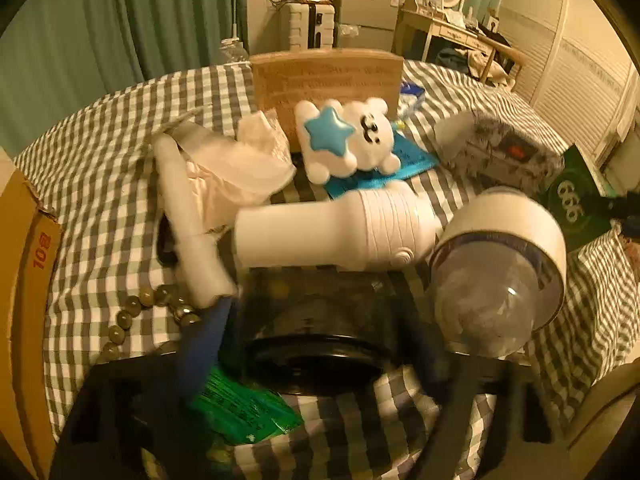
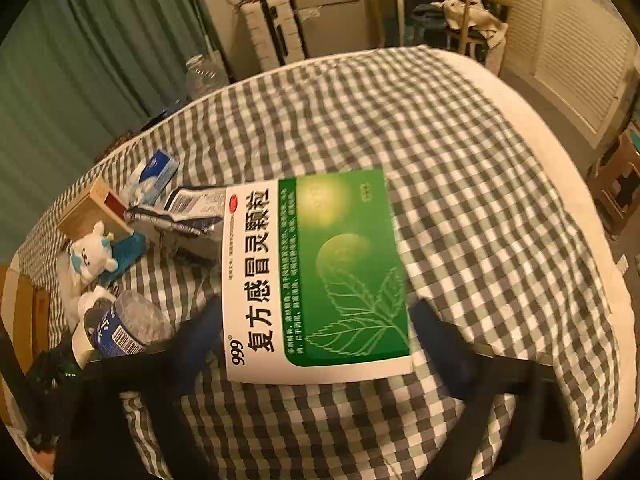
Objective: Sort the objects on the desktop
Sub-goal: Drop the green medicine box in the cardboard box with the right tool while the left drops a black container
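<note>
Medicine box, green and white, is seen flat on the checked bed between the spread fingers of the right claw, ungripped. A black dish lies between the released left claw's fingers, its contents unclear. A clear-domed jar lies tipped at the right.

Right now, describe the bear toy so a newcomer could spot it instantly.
On the checked bedspread, find the upright wooden box at the far side of the clutter. Leaning against its front, on a blue cloth, is the bear toy: white, with a big blue star.
</note>
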### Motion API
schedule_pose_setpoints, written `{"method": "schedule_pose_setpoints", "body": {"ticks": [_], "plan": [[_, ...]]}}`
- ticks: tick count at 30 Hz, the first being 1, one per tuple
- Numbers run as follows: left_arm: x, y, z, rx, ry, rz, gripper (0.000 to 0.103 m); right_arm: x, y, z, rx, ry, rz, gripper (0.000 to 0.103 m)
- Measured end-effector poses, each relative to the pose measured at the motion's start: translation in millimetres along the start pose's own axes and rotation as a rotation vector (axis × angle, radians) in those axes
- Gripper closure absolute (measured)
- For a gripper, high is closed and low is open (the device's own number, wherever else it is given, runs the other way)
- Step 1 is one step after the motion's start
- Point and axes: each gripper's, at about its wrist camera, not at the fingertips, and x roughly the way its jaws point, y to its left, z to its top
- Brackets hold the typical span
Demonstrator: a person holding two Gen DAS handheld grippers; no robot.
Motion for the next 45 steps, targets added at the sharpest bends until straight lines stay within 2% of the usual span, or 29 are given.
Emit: {"method": "schedule_pose_setpoints", "body": {"ticks": [7,10,14,18,24,29,32,34,37,40,45], "plan": [[-29.2,2.3,2.9,0.017,-0.037,-0.008,0.026,-21.5,5.9,-4.5,-0.007,-0.04,0.039,0.025],[-50.4,7.2,4.6,-0.011,-0.06,-0.036,0.026,-44.4,8.7,-6.9,-0.023,-0.071,0.043,0.025],[-78.3,11.5,9.4,-0.027,-0.089,-0.033,0.026,-74.4,12.7,-10.9,-0.034,-0.102,0.039,0.025],[-110.4,18.7,7.3,-0.05,-0.129,-0.029,0.026,-107.9,17.2,-22.3,-0.029,-0.134,0.095,0.025],[-162.8,34.7,8.3,-0.111,-0.199,-0.02,0.026,-154.7,48.3,-39.5,-0.089,-0.18,0.14,0.025],[-215.7,72.3,27.6,-0.151,-0.229,-0.031,0.026,-199.0,98.5,-42.8,-0.162,-0.215,0.236,0.025],[-248.9,99.9,37.2,-0.149,-0.246,0.008,0.026,-223.7,140.7,-44.5,-0.231,-0.242,0.297,0.025],[-270.6,119.3,40.7,-0.138,-0.267,0.064,0.026,-239.2,176.5,-46.6,-0.274,-0.251,0.358,0.025],[-293.3,150.3,41.5,-0.122,-0.266,0.111,0.026,-257.1,227.0,-50.8,-0.333,-0.282,0.398,0.025],[-303.6,182.7,35.5,-0.142,-0.27,0.138,0.026,-265.0,274.7,-56.0,-0.389,-0.289,0.446,0.025],[-287.7,233.7,10.0,-0.196,-0.242,0.16,0.026,-248.6,362.8,-66.3,-0.466,-0.211,0.538,0.025]]}}
